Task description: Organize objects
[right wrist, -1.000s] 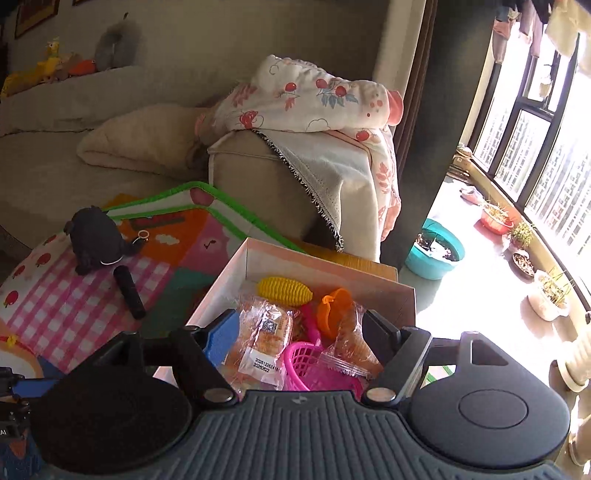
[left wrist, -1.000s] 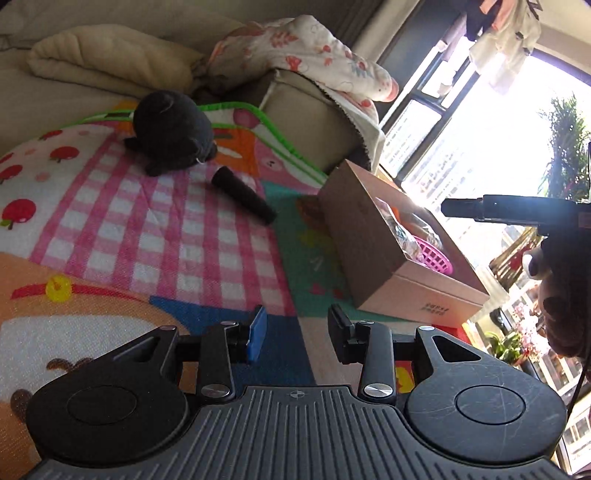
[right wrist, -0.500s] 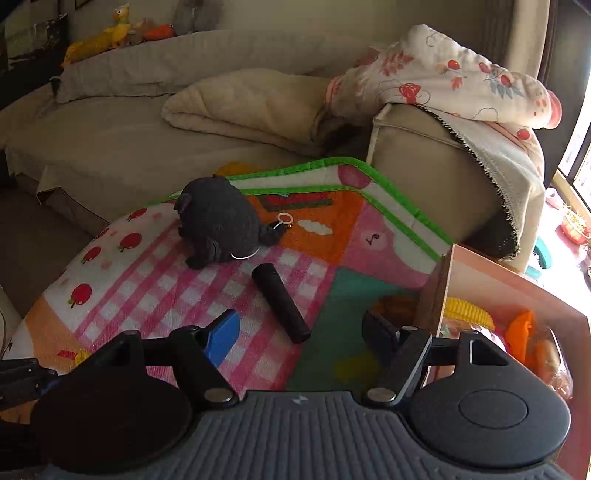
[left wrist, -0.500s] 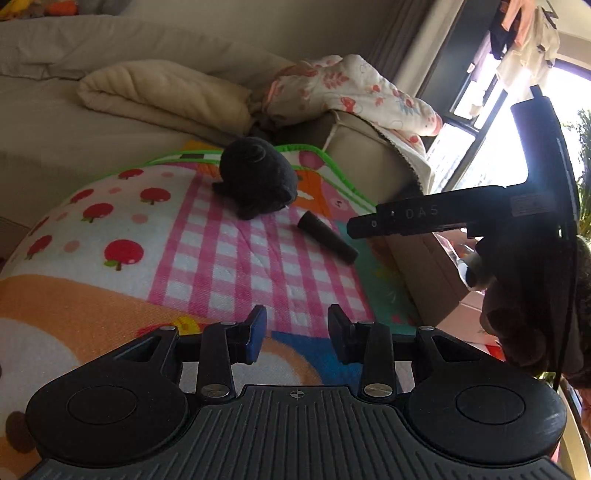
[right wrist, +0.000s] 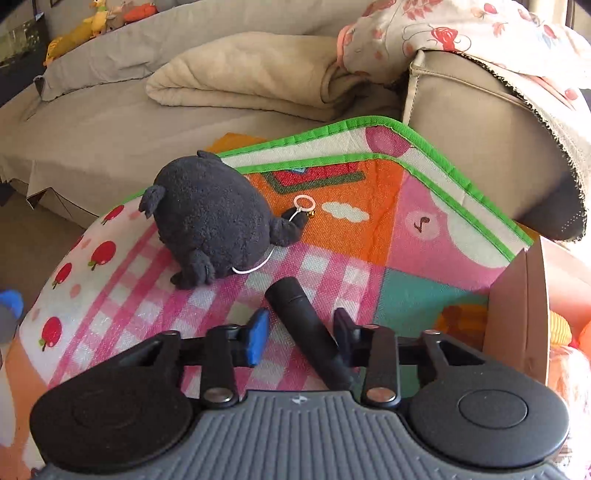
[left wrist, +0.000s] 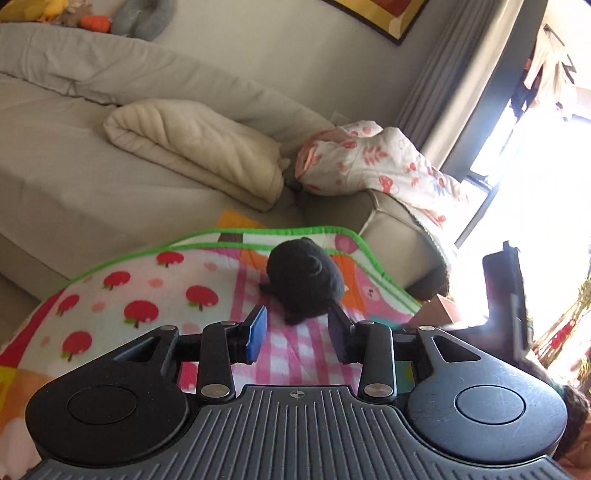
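2 hand-held grippers work over a patterned play mat (right wrist: 406, 229) that is spread in front of a beige sofa (right wrist: 110, 110).

Right gripper (right wrist: 301, 326): points steeply down at the mat. Its jaws have just been closing, and a black cylinder (right wrist: 295, 310) lies slantwise between them. The cylinder runs up against the dark pad on the right, while a strip of pink check shows between it and the blue pad (right wrist: 258, 336), so no pinch from both sides is visible. The near end of the cylinder passes out of sight under the gripper body.

Left gripper (left wrist: 297, 326): its jaws are drawn in as narrow as they go and hold nothing. It points across the mat toward a black plush toy (left wrist: 303, 280).

Task objects: the plush toy sits on the pink-checked part of the mat, just beyond the far end of the cylinder and apart from it. A thin white cord with a small ring (right wrist: 304, 202) trails from its side. At the right edge of the mat stands an open cardboard box (right wrist: 517, 306), with yellow and orange items inside that are too blurred to name.

Surroundings: 1 folded cream blanket (right wrist: 240, 81) lies on the sofa seat, and a floral cloth (right wrist: 461, 33) is draped over the armrest.
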Demonstrator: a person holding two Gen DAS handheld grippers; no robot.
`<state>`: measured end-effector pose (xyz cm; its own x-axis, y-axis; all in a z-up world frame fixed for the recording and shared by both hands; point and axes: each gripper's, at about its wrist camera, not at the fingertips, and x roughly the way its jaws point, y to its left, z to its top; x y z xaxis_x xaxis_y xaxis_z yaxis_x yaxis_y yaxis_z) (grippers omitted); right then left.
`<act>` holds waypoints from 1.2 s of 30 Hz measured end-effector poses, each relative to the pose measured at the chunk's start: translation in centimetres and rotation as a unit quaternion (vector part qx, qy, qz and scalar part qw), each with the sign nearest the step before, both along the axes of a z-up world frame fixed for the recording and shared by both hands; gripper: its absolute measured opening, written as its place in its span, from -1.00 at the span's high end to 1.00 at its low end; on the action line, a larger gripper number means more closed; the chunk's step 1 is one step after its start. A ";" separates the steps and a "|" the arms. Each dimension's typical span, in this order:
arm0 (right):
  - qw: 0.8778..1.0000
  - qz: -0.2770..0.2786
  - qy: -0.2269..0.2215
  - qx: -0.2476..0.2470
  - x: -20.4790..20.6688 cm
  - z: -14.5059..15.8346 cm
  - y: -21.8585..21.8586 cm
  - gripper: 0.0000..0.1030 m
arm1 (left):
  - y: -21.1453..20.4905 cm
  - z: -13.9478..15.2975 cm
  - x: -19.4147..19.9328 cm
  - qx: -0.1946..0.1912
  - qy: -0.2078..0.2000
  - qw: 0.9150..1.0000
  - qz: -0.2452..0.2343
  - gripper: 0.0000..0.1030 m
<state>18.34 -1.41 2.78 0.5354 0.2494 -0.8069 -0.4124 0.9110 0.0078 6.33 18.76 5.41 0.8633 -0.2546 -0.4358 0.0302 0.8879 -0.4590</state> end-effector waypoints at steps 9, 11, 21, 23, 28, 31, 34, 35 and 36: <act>0.996 0.073 -0.034 -0.040 -13.3 0.1 -5.4 0.64 | 1.6 0.5 9.6 -0.096 0.025 0.995 0.015 0.23; 0.996 0.071 -0.039 -0.042 -15.8 0.1 -7.2 0.64 | 1.3 0.6 12.1 -0.087 0.036 0.995 0.024 0.23; 0.996 -0.033 -0.083 -0.026 -20.4 0.0 -14.9 0.29 | -4.1 -0.5 14.4 0.019 0.087 0.995 -0.050 0.17; 0.995 -0.047 -0.090 -0.022 -20.8 -0.4 -16.0 -0.04 | -5.3 -0.1 12.2 0.042 0.072 0.993 -0.078 0.16; 0.993 -0.072 -0.094 -0.005 -21.3 -1.5 -17.2 -0.39 | -8.9 1.1 5.8 0.094 0.022 0.986 -0.138 0.14; 0.991 -0.090 -0.101 0.007 -21.7 -2.0 -17.8 -0.62 | -10.9 0.9 2.9 0.082 0.018 0.979 -0.186 0.14; 0.989 -0.100 -0.104 0.024 -22.2 -2.5 -18.6 -0.71 | -13.1 0.1 0.8 0.117 0.009 0.973 -0.197 0.14; 0.989 -0.103 -0.106 0.028 -22.4 -2.7 -18.8 -0.73 | -13.6 -0.1 0.3 0.141 0.001 0.972 -0.188 0.14; 0.988 -0.106 -0.108 0.030 -22.5 -2.8 -18.9 -0.80 | -14.1 -0.2 -0.1 0.168 -0.008 0.971 -0.171 0.14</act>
<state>-4.19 -20.32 -0.04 0.7389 0.1578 -0.6551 -0.2107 0.9776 -0.0021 6.24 4.63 5.23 0.7601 -0.3734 -0.5318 0.3542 0.9242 -0.1427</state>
